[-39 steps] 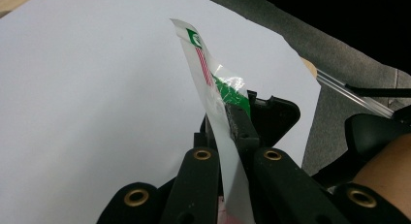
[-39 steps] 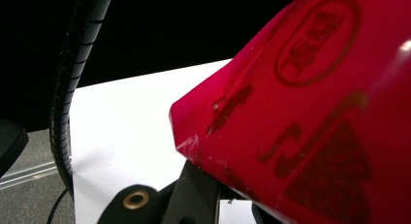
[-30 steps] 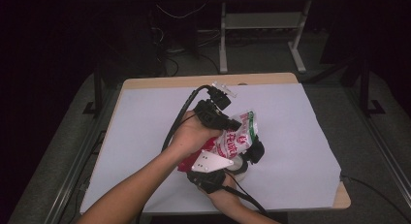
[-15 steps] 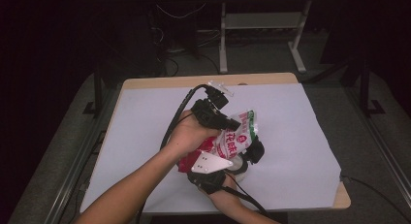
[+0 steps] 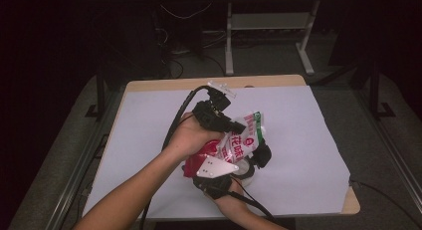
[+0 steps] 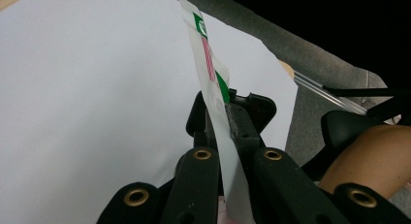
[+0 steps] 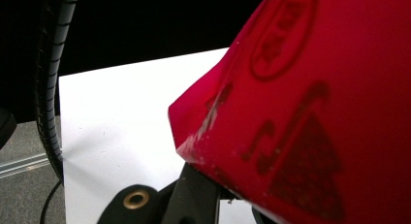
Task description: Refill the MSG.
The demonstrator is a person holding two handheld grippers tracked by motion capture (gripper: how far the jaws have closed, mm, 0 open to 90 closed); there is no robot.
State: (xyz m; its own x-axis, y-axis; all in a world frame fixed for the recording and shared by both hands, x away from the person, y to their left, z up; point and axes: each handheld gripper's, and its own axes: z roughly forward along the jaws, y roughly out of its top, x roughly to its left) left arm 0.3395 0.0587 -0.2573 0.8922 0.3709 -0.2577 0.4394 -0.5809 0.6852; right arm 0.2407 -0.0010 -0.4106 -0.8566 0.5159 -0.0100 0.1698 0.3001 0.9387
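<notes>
The bag [image 5: 239, 143], a crinkly red-and-white printed plastic packet with a green mark at its far corner, is held up off the table [image 5: 149, 135], just right of the middle and nearer the front edge than the back. The left gripper [image 5: 234, 125] is clamped on the bag's upper white edge; in the left gripper view the thin flat film [image 6: 213, 88] runs edge-on between the two black jaws and stands up past them, stiff enough to keep its shape. The right gripper [image 5: 224, 172] grips the lower red end, and in the right gripper view that glossy red panel [image 7: 310, 103], with darker printed symbols and a scuffed, creased corner, fills the space over the jaws, which are closed on it. The step in hand looks like pulling or tearing the bag open between the two grips. To do it well, I judge the two grips should sit close together on the seam, so the film tears at one spot instead of stretching; the pull should go apart and slightly twisted, with the opening kept upward so nothing spills onto the matte white sheet [image 5: 308, 135] covering the table. Smooth film can slip from the pads, so firm pressure matters.
</notes>
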